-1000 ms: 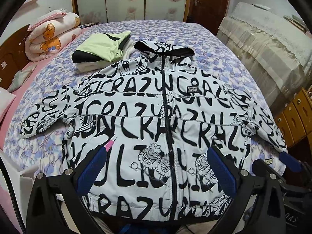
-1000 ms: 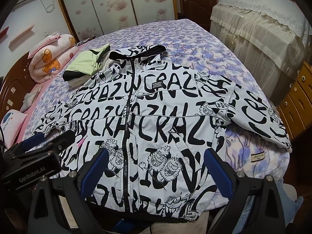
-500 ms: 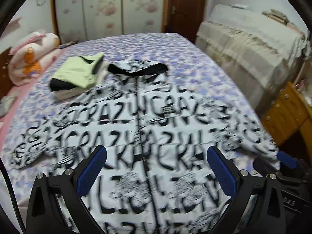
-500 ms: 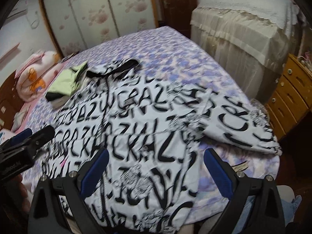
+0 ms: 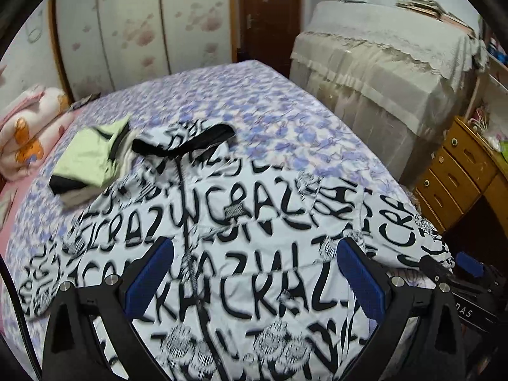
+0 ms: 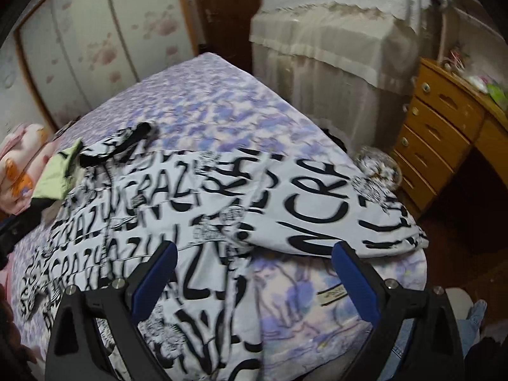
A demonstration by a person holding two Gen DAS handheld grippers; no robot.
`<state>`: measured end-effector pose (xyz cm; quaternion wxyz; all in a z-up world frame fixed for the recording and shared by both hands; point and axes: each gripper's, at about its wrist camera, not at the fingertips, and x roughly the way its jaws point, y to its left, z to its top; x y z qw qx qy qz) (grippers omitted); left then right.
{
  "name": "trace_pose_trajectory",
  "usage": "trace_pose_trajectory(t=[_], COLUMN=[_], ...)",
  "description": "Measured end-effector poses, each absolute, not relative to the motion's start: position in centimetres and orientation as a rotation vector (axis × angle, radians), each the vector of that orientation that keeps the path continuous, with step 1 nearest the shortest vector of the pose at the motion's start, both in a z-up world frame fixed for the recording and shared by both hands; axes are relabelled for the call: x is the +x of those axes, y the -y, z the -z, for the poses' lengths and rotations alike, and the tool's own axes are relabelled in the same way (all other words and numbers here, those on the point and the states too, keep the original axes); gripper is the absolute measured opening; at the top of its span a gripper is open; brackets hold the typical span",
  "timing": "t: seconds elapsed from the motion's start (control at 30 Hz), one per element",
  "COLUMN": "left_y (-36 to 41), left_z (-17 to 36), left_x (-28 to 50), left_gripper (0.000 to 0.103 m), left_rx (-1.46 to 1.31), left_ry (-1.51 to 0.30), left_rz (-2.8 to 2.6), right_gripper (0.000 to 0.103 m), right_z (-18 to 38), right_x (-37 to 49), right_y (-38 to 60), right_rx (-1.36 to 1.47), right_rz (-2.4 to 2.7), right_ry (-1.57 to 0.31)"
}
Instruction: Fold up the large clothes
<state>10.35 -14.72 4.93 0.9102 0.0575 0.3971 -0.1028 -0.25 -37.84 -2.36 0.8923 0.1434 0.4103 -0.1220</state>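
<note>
A large white hooded jacket (image 5: 247, 231) with black lettering lies flat, front up and zipped, on the purple floral bed (image 5: 254, 108). It also shows in the right wrist view (image 6: 177, 209), its right sleeve (image 6: 333, 209) reaching the bed's right edge. My left gripper (image 5: 254, 279) is open and empty above the jacket's middle. My right gripper (image 6: 254, 279) is open and empty above the jacket's right side, near the sleeve. The right gripper's body (image 5: 470, 285) shows at the right of the left wrist view.
A folded light-green and black garment (image 5: 89, 158) lies beside the hood. A rolled bear-print quilt (image 5: 22, 133) lies at the far left. A cloth-covered cabinet (image 5: 381, 73) and a wooden drawer unit (image 6: 441, 127) stand right of the bed. Wardrobe doors (image 5: 143, 25) stand behind.
Both grippers have swung to the right and moved forward over the jacket. The right sleeve and drawer unit now fill more of the right wrist view. Both stay open.
</note>
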Motion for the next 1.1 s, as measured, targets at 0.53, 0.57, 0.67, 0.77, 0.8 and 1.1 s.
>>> trace_pose_trajectory(t=[0.53, 0.57, 0.67, 0.77, 0.8, 1.1], left_y=[20.3, 20.6, 21.1, 21.2, 21.1, 18.5], left_z=[4.9, 5.6, 7.2, 8.4, 8.7, 7.7], left_x=[17.2, 17.5, 17.7, 17.8, 17.8, 16.5], left_gripper=[0.102, 0.102, 0.098, 0.098, 0.098, 0.098], left_rx=[0.052, 0.053, 0.058, 0.040, 0.032, 0.031], left_ry=[-0.948, -0.961, -1.000, -1.045, -1.054, -1.031], left_rz=[0.327, 0.327, 0.310, 0.322, 0.320, 0.298], right_gripper=[0.098, 0.098, 0.098, 0.098, 0.097, 0.006], right_z=[13.1, 13.5, 15.3, 16.7, 17.3, 15.5], right_x=[-1.0, -1.2, -2.0, -2.4, -2.4, 2.0], right_y=[51.3, 51.6, 53.6, 55.2, 55.9, 57.6], right_rx=[0.820, 0.841, 0.933, 1.016, 1.036, 0.789], right_rz=[0.425, 0.431, 0.474, 0.485, 0.498, 0.713], right_ry=[-0.917, -0.912, -0.899, -0.884, -0.876, -0.952])
